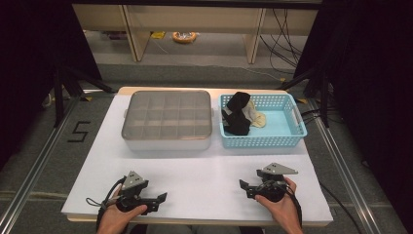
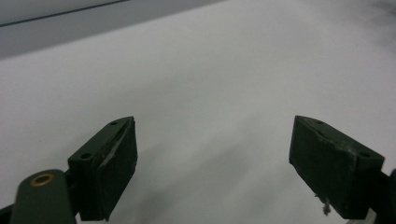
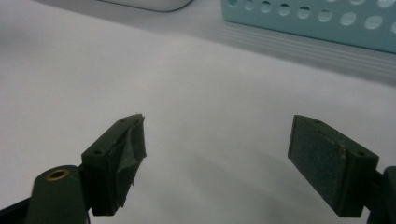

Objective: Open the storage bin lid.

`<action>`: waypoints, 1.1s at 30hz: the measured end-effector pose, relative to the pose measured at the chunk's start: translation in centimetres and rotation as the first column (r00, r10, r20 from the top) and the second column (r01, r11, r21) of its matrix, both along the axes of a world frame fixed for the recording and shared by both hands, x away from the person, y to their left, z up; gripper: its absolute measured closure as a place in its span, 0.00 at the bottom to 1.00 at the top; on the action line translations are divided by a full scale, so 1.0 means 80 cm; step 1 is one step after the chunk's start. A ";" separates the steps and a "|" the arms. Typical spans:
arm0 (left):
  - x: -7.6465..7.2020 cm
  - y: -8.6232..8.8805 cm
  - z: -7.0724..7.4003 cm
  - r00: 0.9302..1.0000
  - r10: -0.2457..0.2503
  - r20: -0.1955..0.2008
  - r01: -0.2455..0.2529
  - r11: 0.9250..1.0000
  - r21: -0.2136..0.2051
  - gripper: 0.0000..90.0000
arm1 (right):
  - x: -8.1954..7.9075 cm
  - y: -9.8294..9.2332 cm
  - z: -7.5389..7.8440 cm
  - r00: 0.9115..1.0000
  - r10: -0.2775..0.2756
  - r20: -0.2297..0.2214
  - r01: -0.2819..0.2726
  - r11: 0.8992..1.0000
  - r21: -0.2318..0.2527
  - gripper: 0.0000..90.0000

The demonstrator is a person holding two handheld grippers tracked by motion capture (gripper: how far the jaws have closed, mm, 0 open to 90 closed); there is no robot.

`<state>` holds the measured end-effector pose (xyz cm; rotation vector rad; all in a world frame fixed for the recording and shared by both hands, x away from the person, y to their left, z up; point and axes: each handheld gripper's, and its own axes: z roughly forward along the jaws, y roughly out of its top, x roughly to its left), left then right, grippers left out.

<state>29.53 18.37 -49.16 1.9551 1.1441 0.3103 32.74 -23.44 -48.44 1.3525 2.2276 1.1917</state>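
Nearest the camera, the left gripper point(image 1: 163, 196) and right gripper point(image 1: 242, 185) rest on the white table point(image 1: 204, 170), jaws spread and empty. Nothing is begun, seemingly. Next likely calls for reaching to the black sock point(image 1: 237, 114) in the blue basket point(image 1: 260, 141), beside the lidded compartment box point(image 1: 167, 119). A floor mark reads "5" point(image 1: 79, 131).

Worktop point(image 1: 204, 170): smooth matt white sheet, wood-toned edge showing at 12 o'clock. Left hand-held gripper point(image 1: 160, 199) and right hand-held gripper point(image 1: 244, 186): matt black plastic bodies, each with a dull grey metal plate on top. In the gripper views, pads point(image 2: 116, 177) looked rubbery and matt, with frayed edges. Divided box point(image 1: 167, 141): white plastic, translucent grey lid with a slight sheen. Basket point(image 1: 287, 139) at 1 o'clock: glossy light-blue perforated plastic. Inside, black cloth point(image 1: 237, 114) and cream cloth point(image 1: 256, 118), both soft and matt.
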 end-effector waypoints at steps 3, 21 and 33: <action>0.000 0.001 0.001 1.000 -0.003 -0.004 0.003 1.000 -0.002 0.17 | 0.000 0.001 0.001 1.000 -0.001 -0.006 0.001 1.000 0.001 0.22; 0.000 0.000 0.004 1.000 0.014 -0.005 -0.014 0.999 -0.040 0.17 | 0.002 0.006 0.011 1.000 0.017 -0.008 -0.016 0.998 0.059 0.21; 0.004 0.016 0.011 0.999 0.036 -0.040 -0.040 0.991 -0.124 0.17 | 0.023 0.015 0.061 0.997 0.070 -0.015 -0.065 0.973 0.223 0.21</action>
